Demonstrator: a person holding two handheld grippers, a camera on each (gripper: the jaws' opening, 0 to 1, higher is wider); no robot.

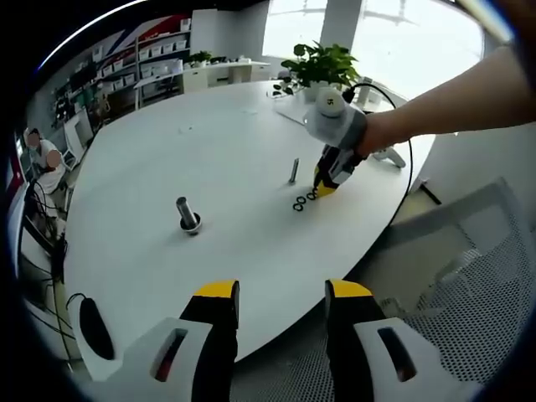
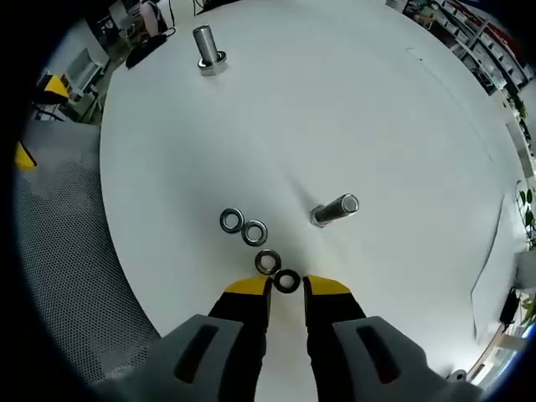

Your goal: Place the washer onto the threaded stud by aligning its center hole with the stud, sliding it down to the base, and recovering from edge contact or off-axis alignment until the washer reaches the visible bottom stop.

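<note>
Washers (image 2: pixel 255 238) in a row, near one stud (image 2: pixel 335 209), well apart from another stud (image 2: pixel 206 48)

A large white table (image 1: pixel 209 142) with a rounded edge takes up most of the room. Behind it, bright windows (image 1: pixel 402 33) wash the far side in daylight, and a leafy green potted plant (image 1: pixel 322 63) stands at the table's far end. White shelving (image 1: pixel 159 54) with stacked boxes lines the wall to the left of the plant. A grey mesh chair (image 1: pixel 477 276) sits beside the near edge. A person (image 1: pixel 46 159) sits far to the left.
</note>
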